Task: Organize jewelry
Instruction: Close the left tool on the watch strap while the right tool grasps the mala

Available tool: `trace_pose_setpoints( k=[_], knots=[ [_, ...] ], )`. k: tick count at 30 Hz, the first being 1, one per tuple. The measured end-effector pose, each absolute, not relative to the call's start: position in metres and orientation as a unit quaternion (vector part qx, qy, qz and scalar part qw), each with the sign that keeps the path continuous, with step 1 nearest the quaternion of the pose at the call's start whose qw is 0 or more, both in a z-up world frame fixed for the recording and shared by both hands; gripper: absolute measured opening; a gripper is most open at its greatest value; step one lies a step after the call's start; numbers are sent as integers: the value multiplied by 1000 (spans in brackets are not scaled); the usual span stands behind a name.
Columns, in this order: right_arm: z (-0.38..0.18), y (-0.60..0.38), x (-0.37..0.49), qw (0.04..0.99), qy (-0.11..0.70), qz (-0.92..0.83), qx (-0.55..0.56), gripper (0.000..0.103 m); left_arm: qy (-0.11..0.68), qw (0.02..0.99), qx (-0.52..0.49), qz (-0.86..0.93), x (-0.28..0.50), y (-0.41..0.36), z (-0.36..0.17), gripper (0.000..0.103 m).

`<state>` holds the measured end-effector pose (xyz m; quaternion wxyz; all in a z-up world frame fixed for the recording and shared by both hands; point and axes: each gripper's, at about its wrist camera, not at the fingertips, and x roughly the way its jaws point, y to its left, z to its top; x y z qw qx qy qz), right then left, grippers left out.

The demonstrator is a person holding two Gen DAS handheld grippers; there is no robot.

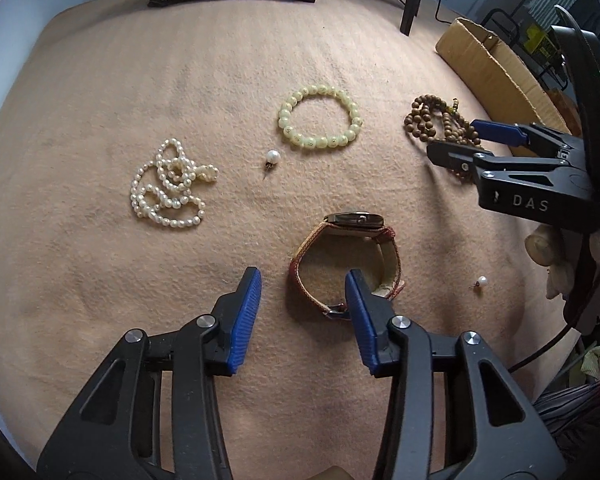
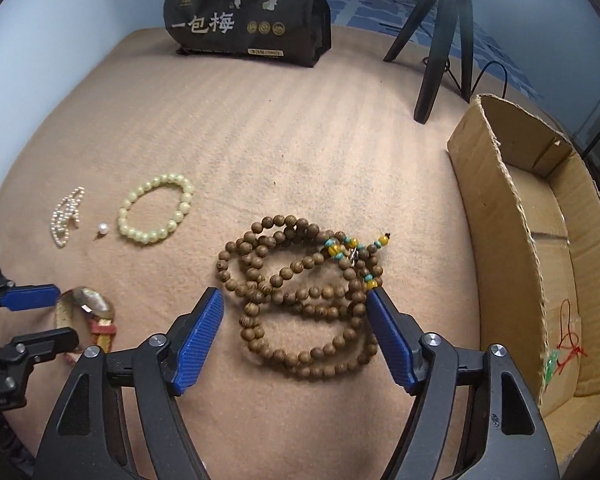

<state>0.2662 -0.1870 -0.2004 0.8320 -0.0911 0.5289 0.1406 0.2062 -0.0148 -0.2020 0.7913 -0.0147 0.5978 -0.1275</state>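
On the peach cloth lie a watch (image 1: 354, 220) with a red-edged strap, a brown wooden bead string (image 2: 328, 292), a pale green bead bracelet (image 1: 320, 118), a white pearl necklace (image 1: 167, 188) and two pearl earrings (image 1: 271, 157) (image 1: 482, 281). My left gripper (image 1: 302, 284) is open low over the watch. The strap's left side lies between its blue pads, untouched, and its right finger stands inside the strap loop. My right gripper (image 2: 291, 300) is open, straddling the wooden bead string without pressing on it. The watch (image 2: 93, 302) also shows at the right wrist view's lower left.
An open cardboard box (image 2: 496, 240) lies at the right, holding a red cord with a green charm (image 2: 568, 344). A black printed bag (image 2: 247, 12) stands at the back. Tripod legs (image 2: 440, 40) and a cable stand behind the box.
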Motion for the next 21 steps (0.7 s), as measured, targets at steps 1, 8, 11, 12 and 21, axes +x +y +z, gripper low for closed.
trace_pose_setpoints(
  k=[1, 8, 11, 12, 21],
  knots=[
    [-202, -186, 268, 832, 528, 139, -93, 79, 598, 791, -15, -127, 207, -14, -202, 45],
    [-213, -183, 278, 832, 529, 127, -107, 84, 599, 792, -6, -123, 210, -14, -207, 42],
    [-217, -183, 280, 831, 532, 126, -107, 87, 597, 793, 2, -123, 212, -16, -208, 41],
    [-218, -185, 281, 830, 534, 127, -101, 88, 596, 793, 4, -122, 212, -17, -209, 40],
    [-219, -187, 282, 831, 534, 133, -88, 87, 597, 794, -2, -112, 216, -10, -209, 21]
  ],
)
